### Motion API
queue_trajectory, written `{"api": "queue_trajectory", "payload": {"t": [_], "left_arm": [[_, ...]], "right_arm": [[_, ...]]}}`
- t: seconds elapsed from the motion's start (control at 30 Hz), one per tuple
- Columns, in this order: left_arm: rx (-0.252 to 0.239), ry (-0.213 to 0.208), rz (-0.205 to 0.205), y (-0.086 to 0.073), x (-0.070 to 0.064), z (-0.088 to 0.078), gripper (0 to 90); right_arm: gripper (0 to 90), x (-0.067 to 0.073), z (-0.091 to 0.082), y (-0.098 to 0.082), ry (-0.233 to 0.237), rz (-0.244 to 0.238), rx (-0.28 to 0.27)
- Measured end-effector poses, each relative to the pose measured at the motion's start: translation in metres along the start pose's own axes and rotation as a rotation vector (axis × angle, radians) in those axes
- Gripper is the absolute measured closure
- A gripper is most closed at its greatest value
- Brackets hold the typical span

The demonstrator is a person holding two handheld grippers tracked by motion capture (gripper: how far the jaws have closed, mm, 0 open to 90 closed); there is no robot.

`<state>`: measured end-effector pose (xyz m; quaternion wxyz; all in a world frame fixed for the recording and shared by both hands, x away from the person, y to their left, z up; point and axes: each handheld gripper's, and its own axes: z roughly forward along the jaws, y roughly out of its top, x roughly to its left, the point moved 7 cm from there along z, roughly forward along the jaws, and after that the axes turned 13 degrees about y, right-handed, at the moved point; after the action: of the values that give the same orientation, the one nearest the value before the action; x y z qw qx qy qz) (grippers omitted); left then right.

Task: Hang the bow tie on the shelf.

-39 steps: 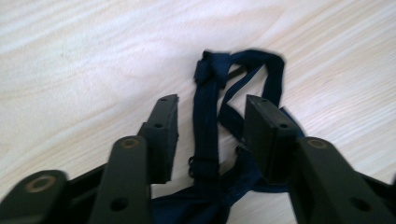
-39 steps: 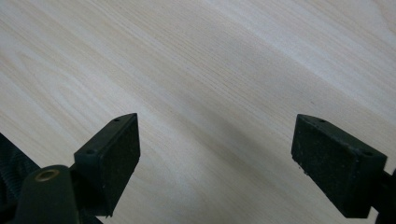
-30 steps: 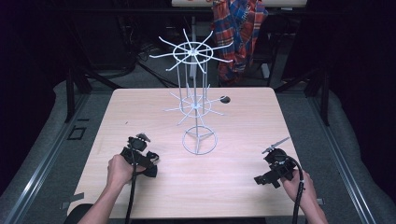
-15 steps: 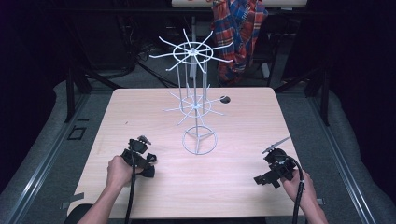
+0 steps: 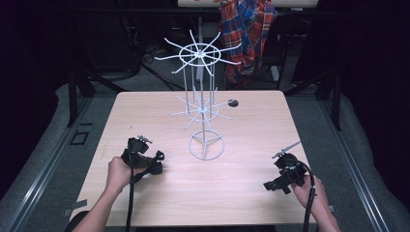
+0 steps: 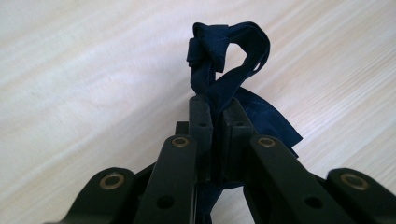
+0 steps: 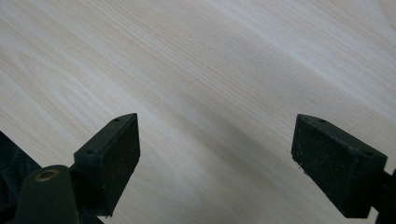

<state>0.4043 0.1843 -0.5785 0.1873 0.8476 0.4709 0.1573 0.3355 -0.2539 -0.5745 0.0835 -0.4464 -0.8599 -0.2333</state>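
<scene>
On the near left part of the light wooden bench [image 5: 251,125], the left hand-held gripper [image 5: 153,164] is held by the person's left hand [image 5: 120,171], with a black cable trailed back toward the near edge. Its jaws are seen in the left gripper view to be pressed together on a dark blue fabric strip [image 6: 233,65], which is clamped between the pads; above the jaws the strip is looped and knotted, and a wider flap of it is spread to one side over the wood. From the high view the same strip [image 5: 155,162] is seen as a dark bunch just beside the gripper, low over the bench surface; whether it is touching the wood cannot be told. At the near right corner, the right hand-held gripper [image 5: 275,184] is held by the right hand [image 5: 304,191], well apart from the left one. Its jaws are spread wide in the right gripper view [image 7: 215,154], with nothing but bare wood grain between them. Between the two grippers and farther back, a white wire rack [image 5: 203,104] is stood upright on a ring base, with two tiers of radiating hooks. A small dark object [image 5: 233,103] is seen on the bench behind it, too small to be identified. A plaid garment [image 5: 246,34] is hung beyond the far edge.
</scene>
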Motion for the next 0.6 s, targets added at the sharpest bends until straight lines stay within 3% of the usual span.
{"api": "queue_trajectory", "payload": {"t": [0.07, 0.17, 0.3, 0.47, 0.6], "left_arm": [[-0.046, -0.006, -0.017, 0.003, 0.002, -0.006, 85.2], [-0.11, -0.02, -0.033, 0.006, 0.004, -0.016, 85.2], [-0.182, -0.025, -0.054, 0.009, 0.006, -0.029, 85.2], [-0.279, -0.045, -0.088, 0.016, 0.01, -0.043, 85.2], [-0.305, -0.069, -0.105, 0.02, 0.013, -0.046, 85.2]], "right_arm": [[15.2, 0.0, 0.0, -0.001, -0.006, 0.001, 0.022], [15.2, 0.001, 0.001, 0.001, -0.004, 0.004, -0.003], [15.4, 0.0, 0.001, -0.002, -0.01, 0.003, 0.024], [15.1, 0.001, -0.001, -0.001, -0.014, -0.011, 0.014], [15.1, 0.001, -0.001, -0.001, -0.009, -0.007, 0.016]]}}
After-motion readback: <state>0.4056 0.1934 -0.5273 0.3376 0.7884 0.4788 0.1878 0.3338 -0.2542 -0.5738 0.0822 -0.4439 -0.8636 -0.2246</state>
